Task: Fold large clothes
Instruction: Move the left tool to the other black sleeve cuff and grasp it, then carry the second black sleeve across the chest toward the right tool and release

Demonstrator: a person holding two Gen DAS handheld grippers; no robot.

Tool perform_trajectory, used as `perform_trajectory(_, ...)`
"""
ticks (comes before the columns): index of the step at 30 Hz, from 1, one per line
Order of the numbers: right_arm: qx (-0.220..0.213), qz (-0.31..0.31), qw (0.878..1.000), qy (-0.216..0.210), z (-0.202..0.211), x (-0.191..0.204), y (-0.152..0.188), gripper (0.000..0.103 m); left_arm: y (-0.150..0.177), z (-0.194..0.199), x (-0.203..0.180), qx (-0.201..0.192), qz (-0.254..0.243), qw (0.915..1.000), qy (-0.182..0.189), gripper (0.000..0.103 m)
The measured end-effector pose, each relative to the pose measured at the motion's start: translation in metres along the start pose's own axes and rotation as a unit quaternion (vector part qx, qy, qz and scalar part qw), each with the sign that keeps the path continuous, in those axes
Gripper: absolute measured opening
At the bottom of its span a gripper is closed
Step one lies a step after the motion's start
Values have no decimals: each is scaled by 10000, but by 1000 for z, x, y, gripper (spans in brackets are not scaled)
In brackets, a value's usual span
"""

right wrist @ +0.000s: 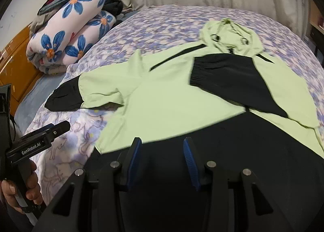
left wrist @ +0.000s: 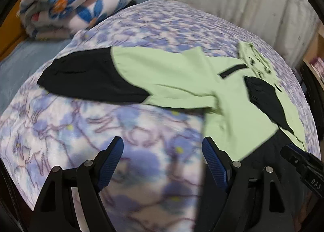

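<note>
Two hand-held grippers hover over a green and black hooded jacket spread on a bed.

Nearest, the left gripper (left wrist: 163, 157) stands wide apart with nothing between its pads, above the floral bedspread (left wrist: 101, 130) beside the jacket's near hem. The right gripper (right wrist: 162, 151) is partly parted and empty, above the black hem. The jacket (right wrist: 172, 94) lies flat mid-bed, one sleeve folded across the chest. A rolled flowered quilt (right wrist: 70, 35) sits at the far-left corner.
</note>
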State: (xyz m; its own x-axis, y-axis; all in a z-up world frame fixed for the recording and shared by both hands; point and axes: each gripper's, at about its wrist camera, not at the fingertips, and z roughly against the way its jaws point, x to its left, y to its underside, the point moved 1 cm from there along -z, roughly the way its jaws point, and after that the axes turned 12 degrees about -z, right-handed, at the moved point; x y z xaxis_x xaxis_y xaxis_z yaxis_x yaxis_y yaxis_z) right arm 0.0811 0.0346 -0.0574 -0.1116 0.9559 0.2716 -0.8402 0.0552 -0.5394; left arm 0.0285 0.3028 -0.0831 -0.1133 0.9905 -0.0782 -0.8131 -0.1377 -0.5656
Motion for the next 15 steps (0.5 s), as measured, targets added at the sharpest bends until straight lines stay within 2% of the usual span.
perform_trajectory(4, -26, 103, 9999, -63, -18, 25, -4, 43, 2, -13, 35, 46, 338, 9994, 97, 78)
perform_trajectory(8, -76, 200, 9997, -125, -35, 50, -7, 43, 2, -25, 70, -28, 718, 9967, 366, 78)
perform_trajectory(11, -101, 260, 9995, -158, -48, 67, -11, 43, 1, -35, 100, -124, 1073, 9928, 515, 78)
perform_trajectory(15, -139, 314, 9992, -190, -63, 83, -18, 43, -2, -53, 139, -229, 1622, 9828, 848, 78)
